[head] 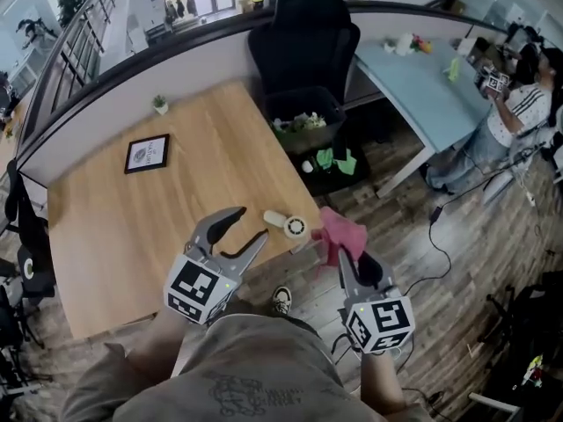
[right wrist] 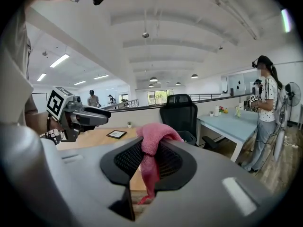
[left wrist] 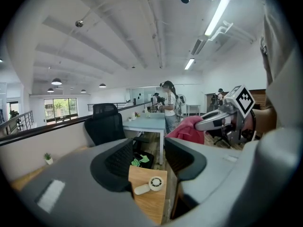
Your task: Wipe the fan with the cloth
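Fan [head: 287, 224] lies flat at the table [head: 132, 227] edge, handle toward 9 o'clock, just at 3 o'clock of the left tool [head: 252, 225] (jaws wide, nothing between). Right tool [head: 350, 266], clamped on the pink cloth [head: 341, 233], sits at the fan's 4 o'clock, slightly farther.

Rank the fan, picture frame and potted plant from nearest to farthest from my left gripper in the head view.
1. Fan, just right of the left gripper.
2. Picture frame, farther back on the left.
3. Potted plant, farthest back, beyond the frame.
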Demonstrator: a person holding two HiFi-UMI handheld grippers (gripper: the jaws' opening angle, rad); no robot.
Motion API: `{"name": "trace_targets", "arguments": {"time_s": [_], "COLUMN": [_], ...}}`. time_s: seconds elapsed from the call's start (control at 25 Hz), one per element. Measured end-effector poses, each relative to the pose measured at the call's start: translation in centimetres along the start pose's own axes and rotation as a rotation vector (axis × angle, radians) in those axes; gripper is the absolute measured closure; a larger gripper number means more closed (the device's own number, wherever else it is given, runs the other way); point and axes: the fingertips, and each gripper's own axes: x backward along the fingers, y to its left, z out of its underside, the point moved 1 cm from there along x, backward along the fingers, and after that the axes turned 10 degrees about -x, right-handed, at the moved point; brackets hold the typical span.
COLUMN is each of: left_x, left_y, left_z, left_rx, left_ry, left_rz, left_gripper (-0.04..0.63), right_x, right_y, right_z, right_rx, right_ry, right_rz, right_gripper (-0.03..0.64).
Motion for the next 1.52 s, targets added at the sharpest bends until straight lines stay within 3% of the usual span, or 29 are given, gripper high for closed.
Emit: {"name": "trace_targets", "arguments": {"time_s": [0.2,0.52,0.6,0.8,1.0,1.28,1.4,1.52], "left_x": [-1.6,-2.2,-2.2,-2.8,-4.1,-7.6,-9.1,-10.5], "left_y": [0.0,1.6,1.9,2.5,2.7,2.4,1.6,0.6], "left_z": [-0.3,0.6,0.9,2.1,4.8,10.4,12.7,15.2], "left_rx": [-0.070,-0.043,-0.050,-0.166,-0.131,-0.206,-0.282,-0.454], "left_ry": [0.010,0.026,0.038,0.074,0.103,0.162,0.179,0.225], "left_rz": [0.010,0.034,0.060,0.137,0.237,0.329,0.379,0.438], "left_gripper": [0.383,0.383,0.382,0.376,0.339,0.334,0.333,0.331], "right_x": [-1.8,-3.7,-4.1,-5.2,-6.2,-7.8,-8.2,-9.1], "right_y": [-1.6,-2.0,-1.8,-1.6,-1.6,-2.9,-3.3,-3.8], "right_z": [-0.5,-0.7,-0.8,-0.4,1.2,4.2,5.8,7.4], "right_rx": [-0.007,-0.025,-0.035,-0.063,-0.099,-0.146,-0.170,-0.182], "right_ry": [0.005,0.025,0.033,0.045,0.081,0.152,0.181,0.211], "right_rz": [-0.013,0.001,0.014,0.051,0.098,0.148,0.169,0.180], "right_gripper": [0.540,0.540,0.540,0.540,0.540,0.540,0.540,0.540]}}
